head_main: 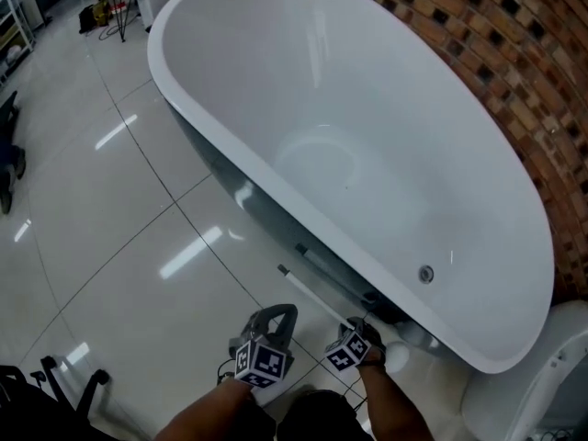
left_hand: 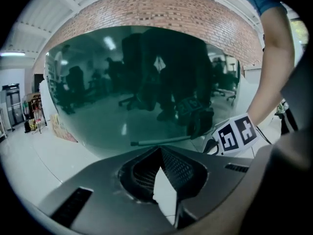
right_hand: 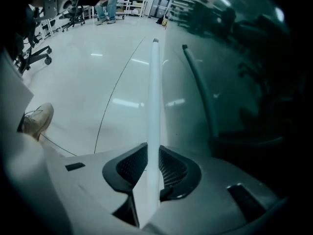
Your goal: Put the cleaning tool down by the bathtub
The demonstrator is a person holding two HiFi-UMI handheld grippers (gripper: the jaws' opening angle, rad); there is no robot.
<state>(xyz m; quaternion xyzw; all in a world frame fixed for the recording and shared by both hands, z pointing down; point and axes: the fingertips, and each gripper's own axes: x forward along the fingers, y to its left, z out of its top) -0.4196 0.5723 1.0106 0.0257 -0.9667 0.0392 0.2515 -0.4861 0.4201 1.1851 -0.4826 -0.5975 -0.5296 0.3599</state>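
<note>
L gripper (left_hand: 159,150): jaws pressed together at tips, nothing btwn them, facing dark outer side of tub (left_hand: 98,92). R gripper (right_hand: 152,153): jaws pinch white cleaning pole (right_hand: 154,92) near its end. Pole runs far-left, low, just beside tub's near outer side; contact w/ floor (right_hand: 88,77) can't tell. Tub white inside, drain (head_main: 425,273) at near-right end.

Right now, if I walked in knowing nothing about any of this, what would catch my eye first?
The big white bathtub fills the middle of the head view, set along a brick wall on its right. At its near side, low over the glossy tiled floor, the right gripper is shut on the long white pole of a cleaning tool. The left gripper beside it holds nothing.
</note>
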